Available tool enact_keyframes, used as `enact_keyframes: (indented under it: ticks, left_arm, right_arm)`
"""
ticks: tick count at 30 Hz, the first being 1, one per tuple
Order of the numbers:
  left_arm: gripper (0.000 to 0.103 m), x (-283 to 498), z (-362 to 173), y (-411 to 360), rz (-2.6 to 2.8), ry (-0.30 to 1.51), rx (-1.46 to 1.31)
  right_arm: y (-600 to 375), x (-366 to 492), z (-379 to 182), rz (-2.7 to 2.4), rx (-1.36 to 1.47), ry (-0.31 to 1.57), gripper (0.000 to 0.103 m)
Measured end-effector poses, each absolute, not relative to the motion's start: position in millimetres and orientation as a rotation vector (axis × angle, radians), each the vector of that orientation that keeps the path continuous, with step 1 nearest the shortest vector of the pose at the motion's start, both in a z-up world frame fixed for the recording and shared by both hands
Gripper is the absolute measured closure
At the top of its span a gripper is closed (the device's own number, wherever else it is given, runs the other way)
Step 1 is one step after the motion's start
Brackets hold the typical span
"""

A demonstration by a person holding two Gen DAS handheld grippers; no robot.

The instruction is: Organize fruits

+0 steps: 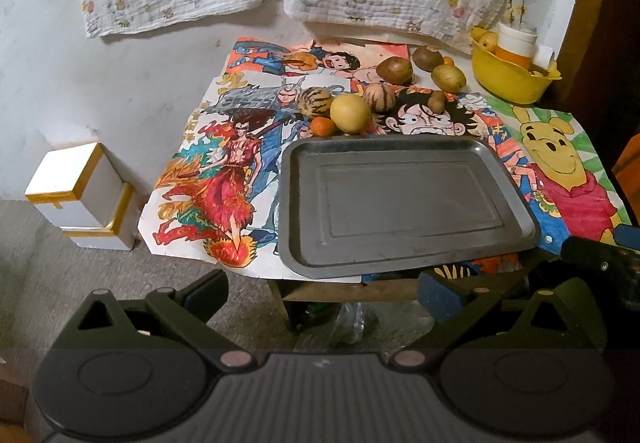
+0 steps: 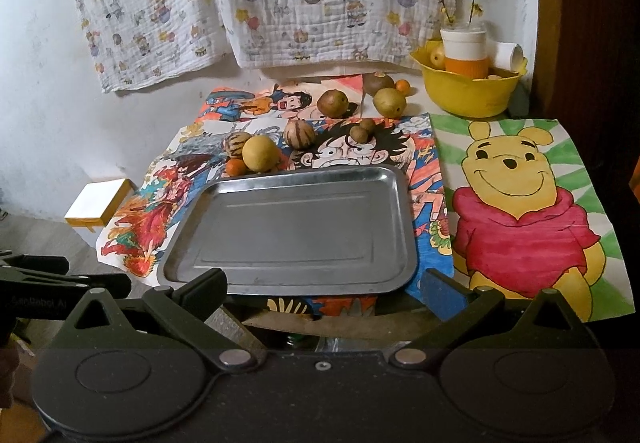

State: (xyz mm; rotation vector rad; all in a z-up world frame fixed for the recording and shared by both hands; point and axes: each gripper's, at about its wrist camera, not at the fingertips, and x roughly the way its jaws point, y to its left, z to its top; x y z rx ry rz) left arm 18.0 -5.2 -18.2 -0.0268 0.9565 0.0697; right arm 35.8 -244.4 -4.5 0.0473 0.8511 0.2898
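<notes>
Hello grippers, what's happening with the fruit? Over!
Left gripper open, right gripper open, both empty. Fruits loose behind metal tray. Tray bare. Nothing blocking.

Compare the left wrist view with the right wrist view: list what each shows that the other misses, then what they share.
Only the left wrist view shows both stacked white boxes on the floor and the right gripper's dark body at its right edge.

Only the right wrist view shows the whole Pooh drawing and the left gripper's body at its left edge.

Both show the empty metal tray, the loose fruits behind it, the yellow bowl and an open gripper in front.
</notes>
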Motion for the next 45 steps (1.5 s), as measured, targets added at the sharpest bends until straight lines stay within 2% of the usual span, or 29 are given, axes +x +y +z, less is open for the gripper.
enact_keyframes:
  ticks: [34, 45]
  left_arm:
    - [0.001, 55.6, -13.5, -0.9, 0.286, 1.004, -0.156]
    - [0.001, 93.5, -17.2, 28.6, 0.266, 1.012, -0.218]
  right_arm:
    - [-292.9, 59.4, -10.2, 0.368, 0.164, 0.848, 0.0]
    - [-293.0, 75.4, -13.9, 0.327, 0.159, 0.856, 0.0]
